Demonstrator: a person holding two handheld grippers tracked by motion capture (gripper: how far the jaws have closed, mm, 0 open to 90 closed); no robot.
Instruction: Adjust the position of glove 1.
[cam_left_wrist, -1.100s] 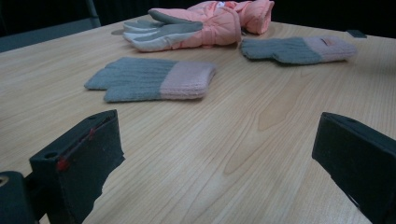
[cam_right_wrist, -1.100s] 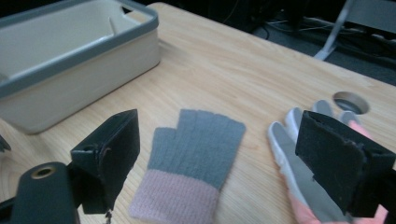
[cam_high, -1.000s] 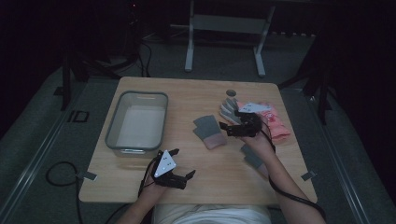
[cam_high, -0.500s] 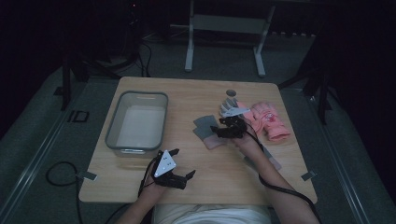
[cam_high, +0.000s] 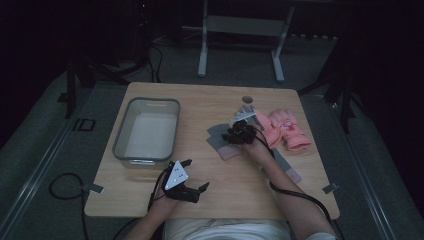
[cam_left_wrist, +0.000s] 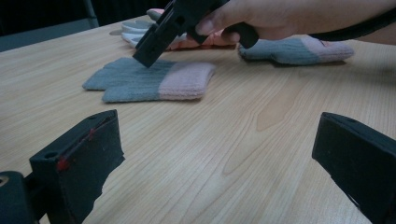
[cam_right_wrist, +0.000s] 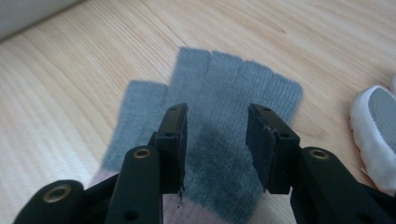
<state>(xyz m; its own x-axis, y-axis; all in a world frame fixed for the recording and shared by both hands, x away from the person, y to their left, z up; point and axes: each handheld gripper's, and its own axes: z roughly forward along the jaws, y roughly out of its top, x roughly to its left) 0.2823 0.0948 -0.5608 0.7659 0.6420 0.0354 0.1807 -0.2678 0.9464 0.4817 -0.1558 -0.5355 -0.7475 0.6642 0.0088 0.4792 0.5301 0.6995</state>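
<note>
The right gripper (cam_right_wrist: 217, 140) hangs over the grey glove (cam_right_wrist: 219, 107), jaws parted astride its palm, apparently lined up for a pinch. That glove lies flat just right of the clear bin (cam_high: 146, 131). The left gripper (cam_high: 186, 181) waits spread wide and empty in front of the bin, likely keeping clear.

Black hand-held grippers, bare forearms

The left gripper (cam_high: 194, 181) carries a grey three-cornered plate (dotted); the right gripper (cam_right_wrist: 215, 140) shows brass-ringed screw holes and trails a black cable.

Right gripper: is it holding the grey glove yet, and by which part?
Nothing is held. The right gripper is open, poised over the palm of the grey glove with its fingers apart. The left gripper is open too, holding nothing.
</note>
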